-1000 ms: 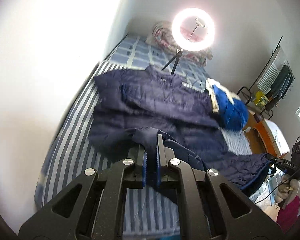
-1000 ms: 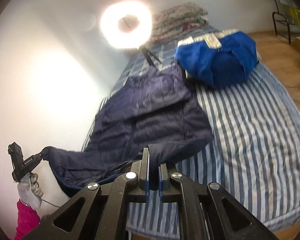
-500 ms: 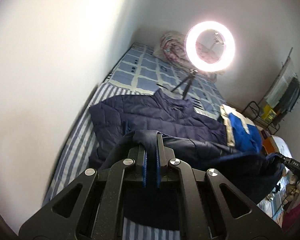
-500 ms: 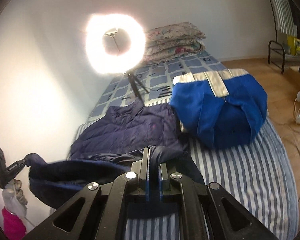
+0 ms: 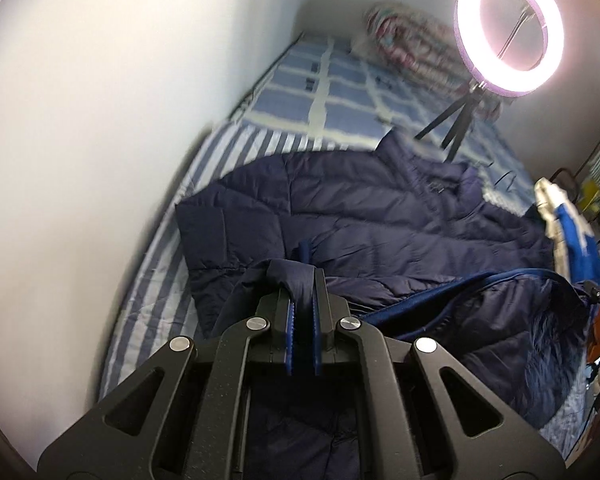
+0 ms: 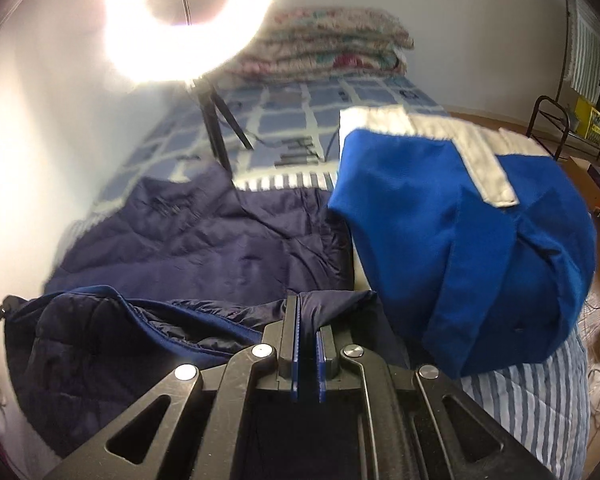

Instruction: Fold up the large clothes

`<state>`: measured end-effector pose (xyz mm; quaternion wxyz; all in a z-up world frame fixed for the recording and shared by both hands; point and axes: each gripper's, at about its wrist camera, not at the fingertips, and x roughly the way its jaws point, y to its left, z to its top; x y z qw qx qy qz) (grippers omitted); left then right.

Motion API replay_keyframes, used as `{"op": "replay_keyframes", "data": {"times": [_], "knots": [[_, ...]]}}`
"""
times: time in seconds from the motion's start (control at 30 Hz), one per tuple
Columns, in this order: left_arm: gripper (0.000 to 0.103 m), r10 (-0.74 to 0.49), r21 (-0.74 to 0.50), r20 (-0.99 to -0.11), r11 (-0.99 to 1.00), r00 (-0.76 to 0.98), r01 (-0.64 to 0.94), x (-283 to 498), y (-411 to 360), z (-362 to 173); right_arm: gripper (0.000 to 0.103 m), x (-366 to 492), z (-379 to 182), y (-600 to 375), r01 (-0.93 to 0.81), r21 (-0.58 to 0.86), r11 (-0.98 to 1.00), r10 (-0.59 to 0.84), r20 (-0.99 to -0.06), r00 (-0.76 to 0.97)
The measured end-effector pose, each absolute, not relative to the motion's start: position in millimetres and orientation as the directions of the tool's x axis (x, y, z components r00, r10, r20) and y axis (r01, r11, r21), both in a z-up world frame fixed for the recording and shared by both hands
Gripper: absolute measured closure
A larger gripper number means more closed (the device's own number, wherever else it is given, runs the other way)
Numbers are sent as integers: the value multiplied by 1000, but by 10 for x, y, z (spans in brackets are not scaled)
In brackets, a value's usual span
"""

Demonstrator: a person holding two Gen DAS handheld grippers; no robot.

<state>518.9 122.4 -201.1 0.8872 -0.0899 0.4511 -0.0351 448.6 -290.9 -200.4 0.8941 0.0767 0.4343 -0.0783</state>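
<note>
On a striped bed (image 5: 156,280) set along a white wall (image 5: 100,120), the navy jacket (image 5: 380,216) lies spread mid-mattress, its hem lifted by the left gripper (image 5: 302,276) and right gripper (image 6: 308,320), both pinching fabric, with a blue bag (image 6: 460,240) at the bed's right edge and a ring light (image 6: 192,20) toward the head.

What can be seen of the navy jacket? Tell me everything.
The jacket is dark navy, quilted and puffy, with a slight sheen, a stand collar and a brighter blue lining. Its upper body lies flat on the striped bed, collar toward the ring light. The hem is lifted and folded over the body: the left gripper and right gripper each pinch one corner. The blue bundle touches its side.
</note>
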Motion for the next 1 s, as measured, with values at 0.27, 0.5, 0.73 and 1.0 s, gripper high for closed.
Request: {"op": "replay_keyframes", "data": {"times": [0.27,0.5,0.73,1.0], "knots": [[92,-148,-185,-831,983,537,-15,5429,1177,-2268,91,4720,-2383,-2949,193,31,981,-86,-818,568],[74,-269,-296,-797,954,541,38,5390,1385,-1983,40,4401,-2170,-3171,114,160,981,49,-763,645],[41,-280,-307,-773,950,569,52,5343,1583,-1823,40,4040,-2167,-3431,89,198,976,91,-745,661],[41,-180,-130,-865,982,468,138,5109,1475,-2308,40,3994,-2574,-3471,80,188,979,109,-809,577]]}}
